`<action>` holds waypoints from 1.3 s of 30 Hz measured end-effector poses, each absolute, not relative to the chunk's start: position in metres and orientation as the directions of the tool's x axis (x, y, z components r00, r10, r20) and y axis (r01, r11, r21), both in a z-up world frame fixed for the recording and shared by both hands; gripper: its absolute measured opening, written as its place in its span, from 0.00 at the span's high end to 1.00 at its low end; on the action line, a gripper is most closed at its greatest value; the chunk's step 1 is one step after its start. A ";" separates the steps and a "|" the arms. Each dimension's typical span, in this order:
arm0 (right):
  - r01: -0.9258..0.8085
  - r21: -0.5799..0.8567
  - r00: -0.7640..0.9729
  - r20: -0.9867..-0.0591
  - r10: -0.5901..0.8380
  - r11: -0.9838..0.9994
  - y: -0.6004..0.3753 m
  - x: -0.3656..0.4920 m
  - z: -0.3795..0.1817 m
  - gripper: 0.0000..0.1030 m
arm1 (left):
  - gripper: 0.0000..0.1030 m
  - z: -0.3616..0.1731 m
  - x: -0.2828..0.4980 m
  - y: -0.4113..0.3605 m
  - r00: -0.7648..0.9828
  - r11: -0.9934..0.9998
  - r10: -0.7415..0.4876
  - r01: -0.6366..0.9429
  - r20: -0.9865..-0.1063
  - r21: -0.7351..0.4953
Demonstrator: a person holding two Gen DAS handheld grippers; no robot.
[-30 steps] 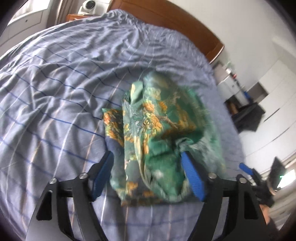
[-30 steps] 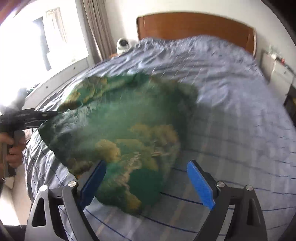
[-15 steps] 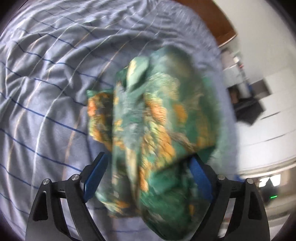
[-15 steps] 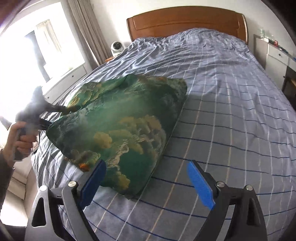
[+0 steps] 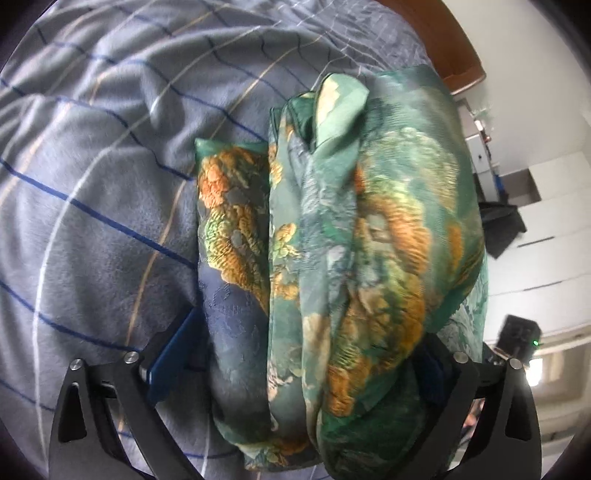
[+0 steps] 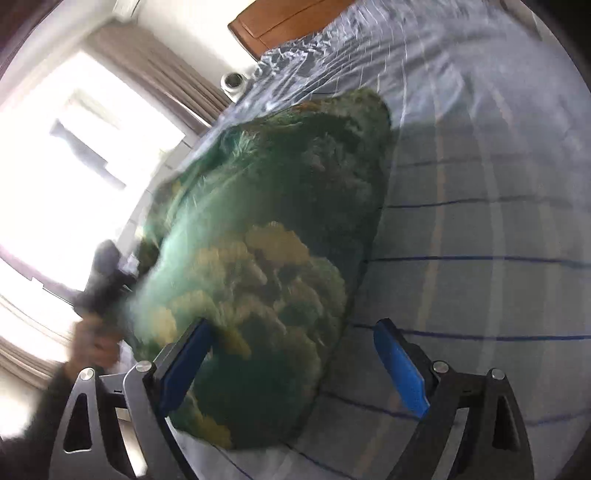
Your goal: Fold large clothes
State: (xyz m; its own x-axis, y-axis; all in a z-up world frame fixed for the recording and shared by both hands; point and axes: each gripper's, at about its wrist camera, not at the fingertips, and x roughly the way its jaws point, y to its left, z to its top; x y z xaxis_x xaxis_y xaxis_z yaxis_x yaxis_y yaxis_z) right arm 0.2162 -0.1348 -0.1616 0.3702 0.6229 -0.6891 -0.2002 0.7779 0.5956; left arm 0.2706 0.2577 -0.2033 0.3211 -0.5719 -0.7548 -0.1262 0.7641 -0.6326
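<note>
Bunched green-orange floral garment on bed

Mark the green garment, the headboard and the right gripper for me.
green floral garment (image 5: 362, 258): left wrist view, on its bunched top fold.
wooden headboard (image 6: 273, 26): right wrist view, on its panel.
right gripper (image 6: 291, 365): right wrist view, midway between its blue fingertips.

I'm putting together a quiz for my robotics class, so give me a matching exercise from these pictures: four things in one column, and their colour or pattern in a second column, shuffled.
Column one:
1. garment
2. bedspread
3. headboard
4. right claw pads

Column two:
A. brown wood
B. bright blue
C. green with orange print
D. grey-blue with dark and pale stripes

Pairs: 1-C, 2-D, 3-A, 4-B
</note>
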 end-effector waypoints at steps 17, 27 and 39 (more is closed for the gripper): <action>-0.472 0.438 0.419 -0.653 0.632 0.765 -0.067 0.215 -0.119 0.26 | 0.50 -0.163 0.227 0.253 0.422 0.725 -0.614 -0.032 -0.667 -0.688; -0.536 0.363 0.534 -0.553 0.639 0.762 -0.099 0.259 -0.058 0.26 | 0.49 -0.106 0.298 0.214 0.516 0.756 -0.589 0.081 -0.621 -0.649; -0.277 0.562 0.416 -0.661 0.624 0.779 -0.149 0.358 -0.179 0.14 | 0.15 -0.178 0.343 0.195 0.525 0.816 -0.499 0.017 -0.689 -0.578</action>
